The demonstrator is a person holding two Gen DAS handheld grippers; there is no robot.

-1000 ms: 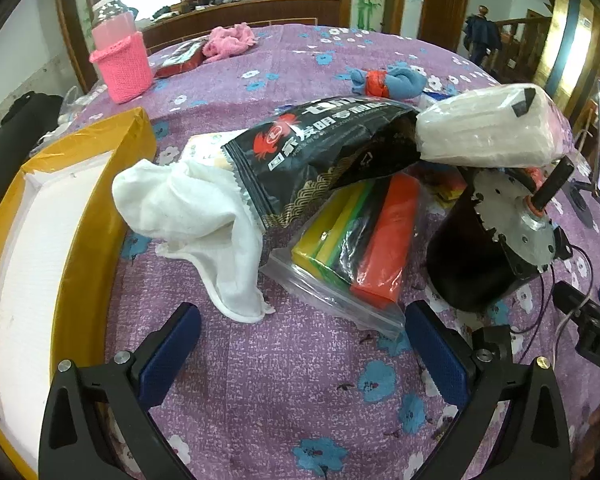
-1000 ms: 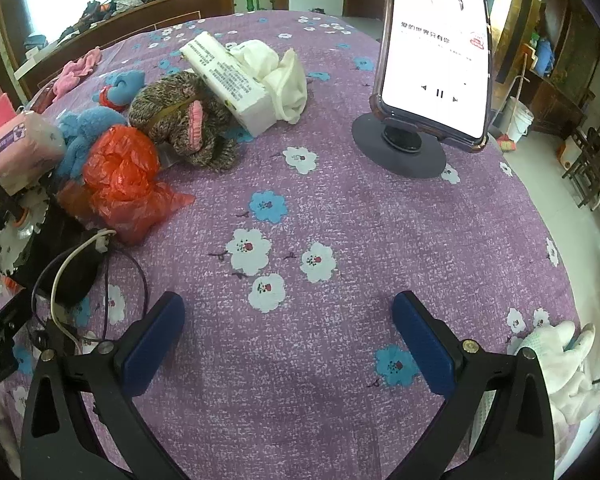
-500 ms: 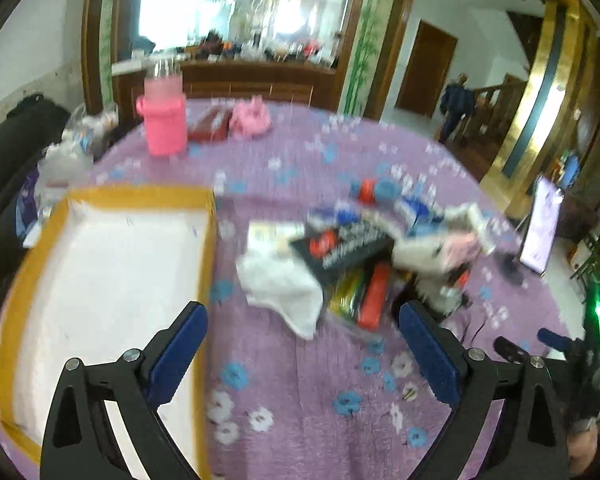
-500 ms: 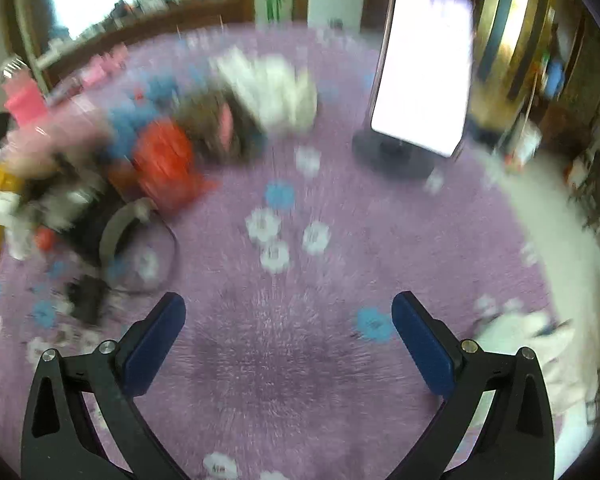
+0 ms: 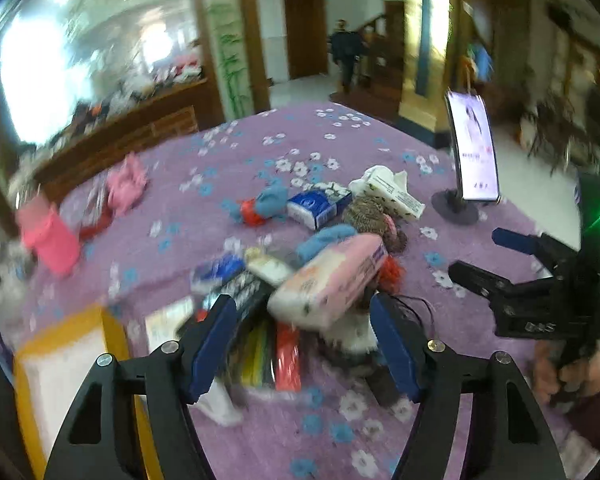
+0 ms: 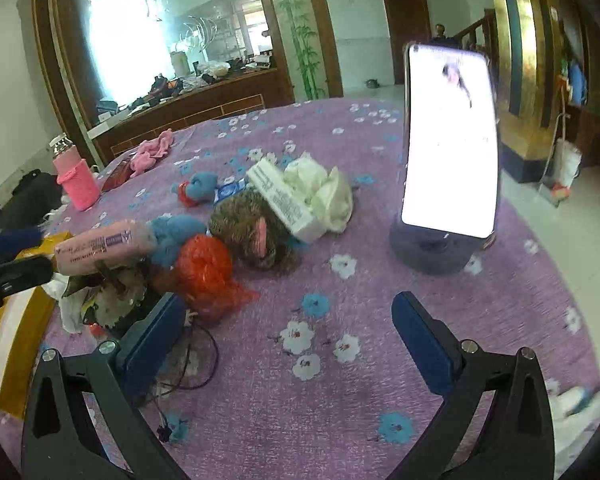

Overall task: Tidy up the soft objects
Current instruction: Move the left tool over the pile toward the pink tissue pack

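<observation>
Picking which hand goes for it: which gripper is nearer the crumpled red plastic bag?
Right. The right gripper has its left finger just in front of the crumpled red plastic bag. The left gripper, empty and closing, hangs over the pile's other side, beyond the pink tissue pack.

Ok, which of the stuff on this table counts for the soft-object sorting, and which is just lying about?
For the job:
- pink tissue pack
- brown knitted hat
- blue plush toy
- cream cloth
- pink cloth
- yellow-rimmed box, the likely bin

Lying about:
- phone on stand
- pink-sleeved bottle
- black cable
</observation>
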